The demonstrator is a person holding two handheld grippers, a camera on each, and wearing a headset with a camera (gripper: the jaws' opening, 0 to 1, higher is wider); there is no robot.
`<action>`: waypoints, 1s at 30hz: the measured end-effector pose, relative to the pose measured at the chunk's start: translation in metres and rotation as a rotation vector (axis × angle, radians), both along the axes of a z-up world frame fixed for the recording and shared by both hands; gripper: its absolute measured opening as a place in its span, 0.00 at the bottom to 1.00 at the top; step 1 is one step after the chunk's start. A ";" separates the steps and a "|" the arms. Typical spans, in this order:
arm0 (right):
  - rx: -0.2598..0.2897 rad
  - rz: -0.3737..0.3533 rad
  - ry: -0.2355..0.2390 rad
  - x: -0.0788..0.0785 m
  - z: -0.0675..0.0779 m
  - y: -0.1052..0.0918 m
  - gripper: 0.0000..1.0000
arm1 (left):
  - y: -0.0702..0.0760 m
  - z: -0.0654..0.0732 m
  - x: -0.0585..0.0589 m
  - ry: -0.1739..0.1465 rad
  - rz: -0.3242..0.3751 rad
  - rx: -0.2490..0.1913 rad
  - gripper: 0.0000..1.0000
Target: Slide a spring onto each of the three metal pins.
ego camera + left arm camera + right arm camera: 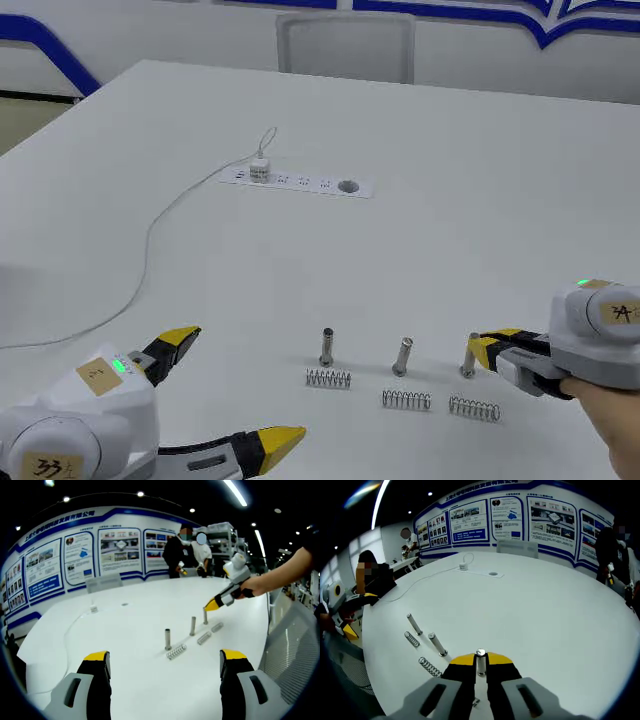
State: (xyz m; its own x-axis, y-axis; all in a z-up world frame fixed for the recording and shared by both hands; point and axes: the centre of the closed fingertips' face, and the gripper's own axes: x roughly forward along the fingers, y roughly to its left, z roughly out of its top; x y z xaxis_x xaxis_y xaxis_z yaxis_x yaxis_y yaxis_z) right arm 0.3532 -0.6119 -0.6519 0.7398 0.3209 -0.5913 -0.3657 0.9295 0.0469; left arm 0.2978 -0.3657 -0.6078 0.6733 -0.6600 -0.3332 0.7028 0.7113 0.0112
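Note:
Three short metal pins stand in a row on the white table (420, 250): left pin (326, 346), middle pin (403, 356), right pin (470, 356). A spring lies in front of each: left spring (328, 378), middle spring (406, 400), right spring (474, 408). My right gripper (486, 350) comes in from the right and is shut on the right pin (480, 662), which stands upright between its yellow tips. My left gripper (232, 388) is open at the lower left, short of the left pin (168, 639) and left spring (175, 651), holding nothing.
A white power strip (297, 182) with a plugged-in charger (260, 168) lies mid-table, and its cable (150, 240) trails off to the left. A chair (345, 45) stands at the far edge. People (187, 550) stand beyond the table.

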 end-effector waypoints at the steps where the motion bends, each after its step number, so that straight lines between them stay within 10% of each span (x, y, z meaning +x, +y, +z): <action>1: 0.000 -0.003 -0.001 -0.001 0.000 -0.001 0.08 | 0.000 0.000 0.000 0.000 -0.001 -0.001 0.92; 30: -0.011 0.037 0.041 -0.035 -0.020 -0.012 0.12 | -0.009 0.011 -0.003 -0.041 -0.043 -0.030 0.90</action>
